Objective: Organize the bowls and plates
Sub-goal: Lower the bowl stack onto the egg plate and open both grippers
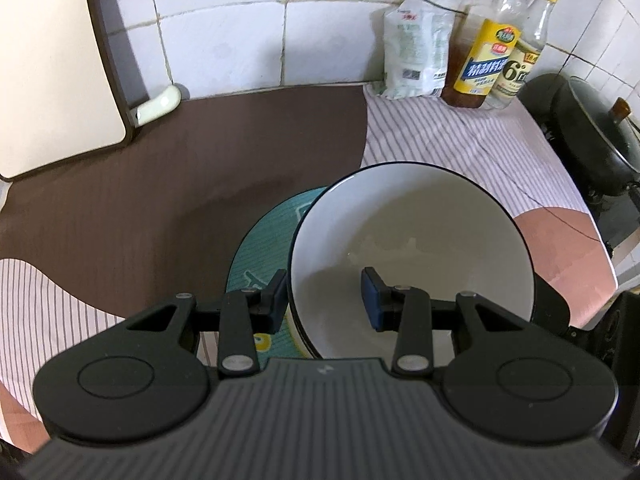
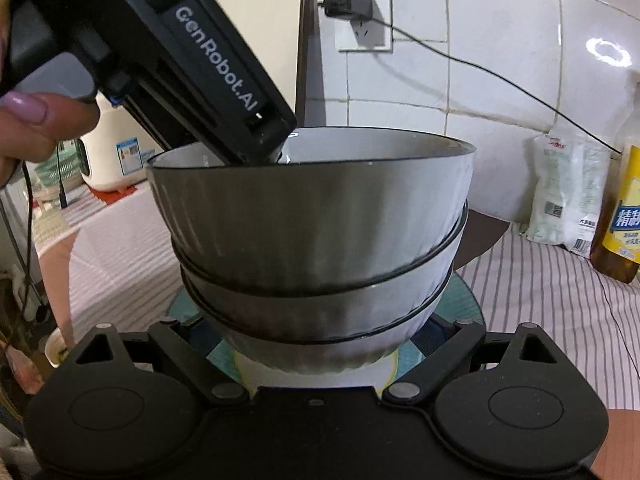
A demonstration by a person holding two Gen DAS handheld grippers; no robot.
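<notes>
Three bowls (image 2: 316, 248) sit nested on your teal plate (image 1: 264, 236); left gripper (image 1: 326, 300) straddles the top rim, jaws apart; right gripper's jaws can't be judged.

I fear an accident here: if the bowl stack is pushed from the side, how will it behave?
The bowl stack looks glazed and hard, so probably heavy and breakable. Three nested bowls stand tall on a narrow foot, so it may tip. On the smooth plate it could also slide.
</notes>
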